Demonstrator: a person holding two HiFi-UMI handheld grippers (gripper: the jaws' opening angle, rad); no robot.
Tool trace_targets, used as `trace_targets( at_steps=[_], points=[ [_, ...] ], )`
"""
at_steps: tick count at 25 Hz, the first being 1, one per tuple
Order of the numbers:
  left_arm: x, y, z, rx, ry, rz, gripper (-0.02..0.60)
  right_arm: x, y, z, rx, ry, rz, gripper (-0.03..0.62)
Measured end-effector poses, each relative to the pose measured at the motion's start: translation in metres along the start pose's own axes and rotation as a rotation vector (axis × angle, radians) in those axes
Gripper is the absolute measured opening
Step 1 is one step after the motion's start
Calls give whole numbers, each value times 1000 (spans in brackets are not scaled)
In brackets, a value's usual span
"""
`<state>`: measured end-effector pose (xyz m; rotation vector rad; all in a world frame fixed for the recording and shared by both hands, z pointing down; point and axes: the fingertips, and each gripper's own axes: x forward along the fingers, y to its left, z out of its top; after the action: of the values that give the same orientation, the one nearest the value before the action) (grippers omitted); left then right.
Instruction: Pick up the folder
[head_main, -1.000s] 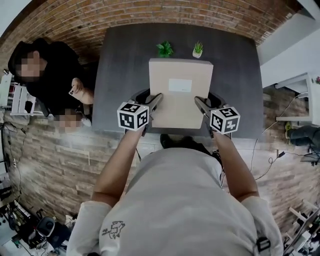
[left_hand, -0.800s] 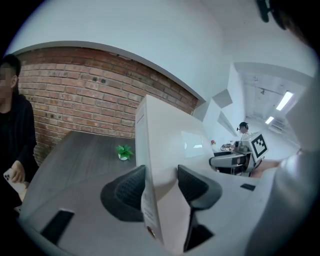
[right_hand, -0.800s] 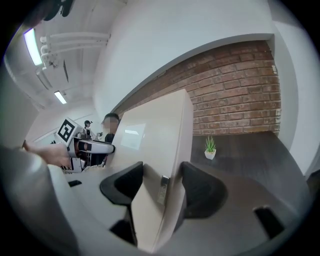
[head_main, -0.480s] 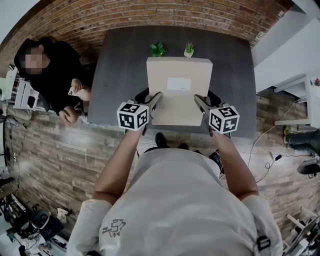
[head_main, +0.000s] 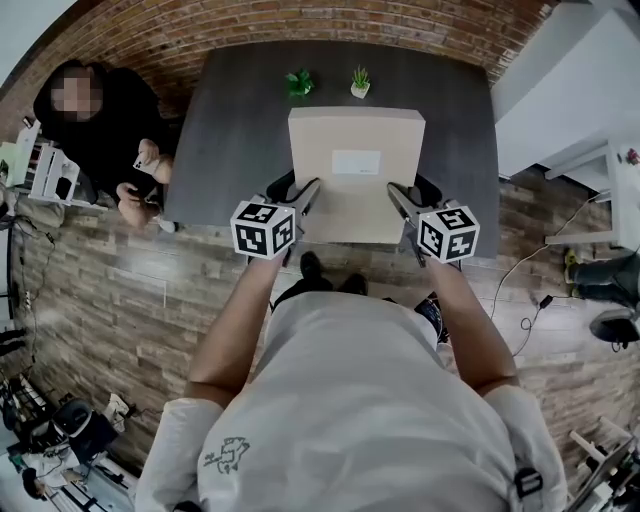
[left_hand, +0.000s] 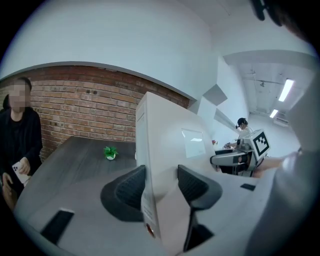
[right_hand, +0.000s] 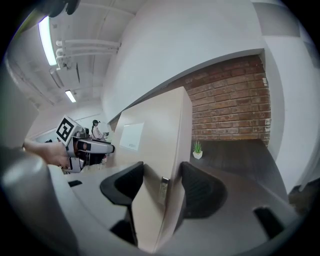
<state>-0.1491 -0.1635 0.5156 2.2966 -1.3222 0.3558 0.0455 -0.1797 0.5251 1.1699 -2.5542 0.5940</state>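
Note:
The beige folder (head_main: 355, 175) with a white label hangs flat above the dark grey table (head_main: 240, 130), carried between both grippers. My left gripper (head_main: 300, 200) is shut on the folder's left edge near its near corner. My right gripper (head_main: 405, 205) is shut on the right edge opposite. In the left gripper view the folder (left_hand: 170, 145) stands on edge between the black pads of the left gripper (left_hand: 162, 187). The right gripper view shows the folder (right_hand: 155, 145) clamped by the right gripper (right_hand: 162, 187) beside a small metal clip.
Two small potted plants (head_main: 298, 83) (head_main: 359, 82) stand at the table's far edge, before a brick wall. A seated person in black (head_main: 100, 130) holds a phone left of the table. White furniture (head_main: 620, 190) stands at the right.
Both grippers have drawn the folder back towards the table's near edge and a little upward. The gap between the folder and the plants has widened. The grip is unchanged.

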Motion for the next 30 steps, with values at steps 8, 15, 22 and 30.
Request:
trace_targets(
  at_steps=[8,15,22,30],
  points=[
    [-17,-23,1,26,-17,-4,218,-28,8,0,-6,-29,-6,242],
    [-43,-21,-2,48,-26,-22,217,-38,36,-3,-9,-55,-29,241],
    [-89,-7,-11,67,-41,-39,218,-44,86,-10,-14,-76,-47,239],
    [-147,22,-21,91,-57,-58,217,-40,154,-16,-32,-97,-66,239]
  ],
)
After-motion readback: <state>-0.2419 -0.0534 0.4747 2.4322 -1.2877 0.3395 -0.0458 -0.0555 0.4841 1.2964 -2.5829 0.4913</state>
